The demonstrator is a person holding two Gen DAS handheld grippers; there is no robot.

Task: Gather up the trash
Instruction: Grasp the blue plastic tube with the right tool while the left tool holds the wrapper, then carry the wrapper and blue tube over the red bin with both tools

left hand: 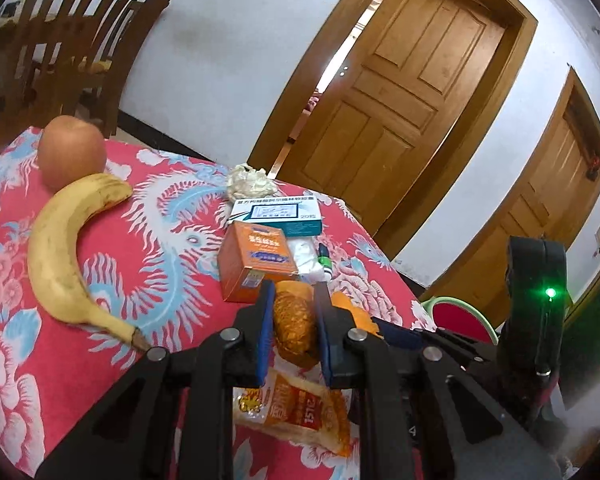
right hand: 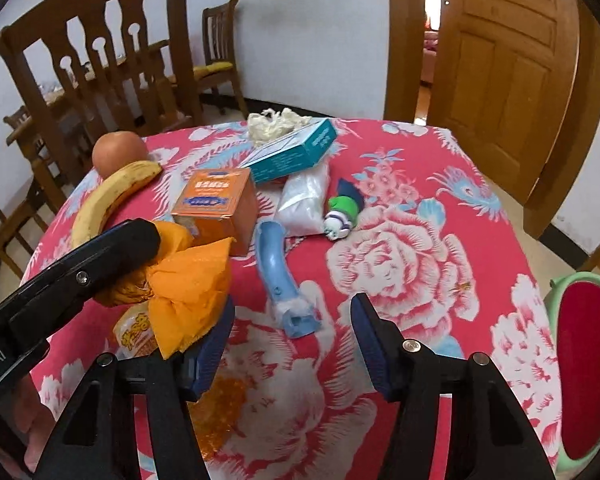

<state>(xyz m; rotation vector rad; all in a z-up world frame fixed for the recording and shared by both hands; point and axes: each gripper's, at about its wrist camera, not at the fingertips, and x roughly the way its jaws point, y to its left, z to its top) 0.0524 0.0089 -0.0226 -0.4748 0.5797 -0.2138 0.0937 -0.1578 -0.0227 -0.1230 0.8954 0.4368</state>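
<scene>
Left claw [left hand: 290, 322] clamped on orange peel [left hand: 294, 316], lifted near the worktop [right hand: 440, 280] near-left edge. Likely next: carry it right to the bin [right hand: 580, 368], off the right edge. Right claw [right hand: 292, 344] wide open, empty; blue tube [right hand: 278, 268] just ahead w/ free room.

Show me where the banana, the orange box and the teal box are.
banana [left hand: 60, 248], left wrist view, middle of its curve.
orange box [right hand: 216, 196], right wrist view, top face.
teal box [right hand: 296, 152], right wrist view, long side.
</scene>
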